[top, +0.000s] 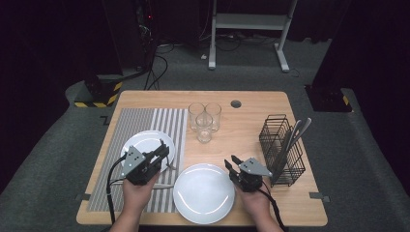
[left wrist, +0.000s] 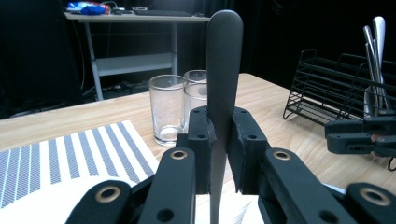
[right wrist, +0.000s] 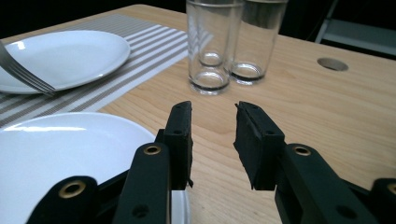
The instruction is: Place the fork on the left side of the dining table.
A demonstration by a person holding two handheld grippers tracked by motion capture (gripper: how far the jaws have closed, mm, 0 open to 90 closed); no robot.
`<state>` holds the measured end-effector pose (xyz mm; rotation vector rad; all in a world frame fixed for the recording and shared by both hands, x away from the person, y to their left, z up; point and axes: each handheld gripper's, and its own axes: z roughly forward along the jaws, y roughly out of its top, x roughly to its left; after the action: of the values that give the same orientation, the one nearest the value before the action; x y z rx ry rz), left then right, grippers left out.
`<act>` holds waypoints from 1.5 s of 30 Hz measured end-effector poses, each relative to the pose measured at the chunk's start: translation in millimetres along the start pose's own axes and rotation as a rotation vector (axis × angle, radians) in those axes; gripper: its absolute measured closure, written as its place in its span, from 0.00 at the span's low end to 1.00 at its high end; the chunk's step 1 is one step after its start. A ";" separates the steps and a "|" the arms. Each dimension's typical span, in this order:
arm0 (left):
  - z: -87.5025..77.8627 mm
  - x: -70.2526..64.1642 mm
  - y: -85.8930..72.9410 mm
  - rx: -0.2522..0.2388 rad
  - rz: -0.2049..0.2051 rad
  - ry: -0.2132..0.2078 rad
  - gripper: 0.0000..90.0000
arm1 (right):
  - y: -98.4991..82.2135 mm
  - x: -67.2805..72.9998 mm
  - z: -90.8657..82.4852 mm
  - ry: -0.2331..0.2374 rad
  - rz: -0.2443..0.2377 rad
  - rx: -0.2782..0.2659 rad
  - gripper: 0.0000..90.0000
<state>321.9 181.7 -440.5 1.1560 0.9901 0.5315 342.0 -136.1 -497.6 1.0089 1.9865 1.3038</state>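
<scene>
Now, table-laying, fork in hand.
Landmark: near plate (top: 203,193), white, at the table's front edge, off the mat.
Left gripper (top: 162,153): clenched on the fork handle (left wrist: 223,70); pads pressed flat on both of its sides.
Fork: held above the striped mat (top: 145,145), just left of the near plate; tines (right wrist: 23,72) hanging over the strip of mat between the far plate (top: 145,143) and the near plate.
Long axis: roughly in line with the left jaws, handle end pointing away from the near plate toward the glasses (top: 204,121), tines toward the person.
Right gripper (top: 231,164): released, jaws parted with nothing between them; low over bare wood just right of the near plate's rim.
Nearer hand: left, already carrying the fork; right well apart from it across the near plate.
Knife (top: 159,185): lying flat on the mat, just left of the near plate.
Cutlery rack (top: 283,150): right of the near plate, beside the right gripper, more utensils upright in it.
Likely next: setting the fork down on the mat left of the near plate, handle toward the person.
</scene>
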 end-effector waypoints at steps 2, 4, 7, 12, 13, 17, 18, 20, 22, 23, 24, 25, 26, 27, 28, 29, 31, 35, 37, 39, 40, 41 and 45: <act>1.3 -0.1 2.9 -0.010 -0.002 0.001 0.88 | -2.6 -3.1 0.6 -0.006 0.009 0.007 0.73; 2.7 0.4 5.8 -0.011 0.001 0.004 0.88 | -5.1 -5.1 1.1 -0.013 0.011 0.008 0.72; 5.0 2.5 9.3 -0.009 0.005 0.006 0.88 | -10.1 -7.0 3.3 -0.021 0.007 0.019 0.69; 8.9 9.2 13.7 -0.008 -0.023 0.006 0.88 | -15.5 -10.1 2.9 -0.031 0.011 0.025 0.67; 9.4 11.1 14.4 -0.003 -0.025 0.008 0.88 | -16.6 -11.2 2.9 -0.031 0.018 0.025 0.67; 11.9 15.5 17.5 -0.004 -0.036 0.012 0.88 | -21.5 -10.7 2.8 -0.039 0.016 0.035 0.66; 12.5 16.0 18.4 -0.008 -0.042 0.015 0.88 | -22.7 -10.6 2.7 -0.042 0.012 0.035 0.66; 13.6 17.4 20.3 -0.011 -0.053 0.015 0.88 | -24.5 -11.4 3.0 -0.046 0.015 0.042 0.66; 14.8 20.3 22.2 -0.011 -0.057 0.012 0.88 | -25.4 -12.6 3.0 -0.049 0.020 0.043 0.66; 15.7 21.1 22.6 -0.011 -0.062 0.014 0.88 | -25.7 -13.1 3.0 -0.052 0.023 0.043 0.66; 17.0 22.1 23.1 -0.011 -0.068 0.017 0.88 | -25.8 -13.3 3.0 -0.053 0.024 0.043 0.66; 18.1 23.4 23.6 -0.008 -0.067 0.019 0.88 | -26.2 -13.5 3.0 -0.054 0.025 0.043 0.66; 19.1 24.5 24.2 -0.007 -0.067 0.021 0.88 | -26.7 -13.5 3.4 -0.053 0.026 0.044 0.66; 20.0 25.4 24.9 -0.007 -0.071 0.021 0.88 | -27.3 -13.4 3.7 -0.053 0.026 0.046 0.66; 20.6 26.4 25.6 -0.006 -0.072 0.021 0.88 | -28.1 -13.3 4.0 -0.054 0.028 0.048 0.66; 21.6 27.1 26.3 -0.007 -0.078 0.023 0.88 | -28.8 -13.3 4.2 -0.053 0.029 0.049 0.66; 23.8 28.5 27.2 -0.009 -0.083 0.023 0.88 | -29.6 -13.5 4.4 -0.053 0.030 0.054 0.66; 28.5 31.4 28.9 -0.007 -0.084 0.034 0.88 | -30.1 -14.4 3.8 -0.051 0.035 0.053 0.66; 30.8 33.6 29.7 -0.003 -0.080 0.038 0.88 | -30.2 -15.0 3.6 -0.051 0.038 0.053 0.66; 33.3 35.8 30.3 -0.006 -0.087 0.040 0.88 | -30.3 -15.3 3.5 -0.050 0.042 0.052 0.66; 34.6 36.9 30.3 0.001 -0.084 0.043 0.88 | -30.3 -15.3 3.5 -0.050 0.042 0.052 0.66; 36.0 37.2 30.1 0.003 -0.081 0.046 0.88 | -30.4 -15.3 3.5 -0.050 0.041 0.052 0.66; 39.3 37.1 31.3 0.005 -0.074 0.046 0.88 | -30.6 -15.6 3.6 -0.050 0.044 0.053 0.66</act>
<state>378.1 202.0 -422.3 1.1109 1.0705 0.4989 344.8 -154.7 -526.5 1.1051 1.9811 1.2421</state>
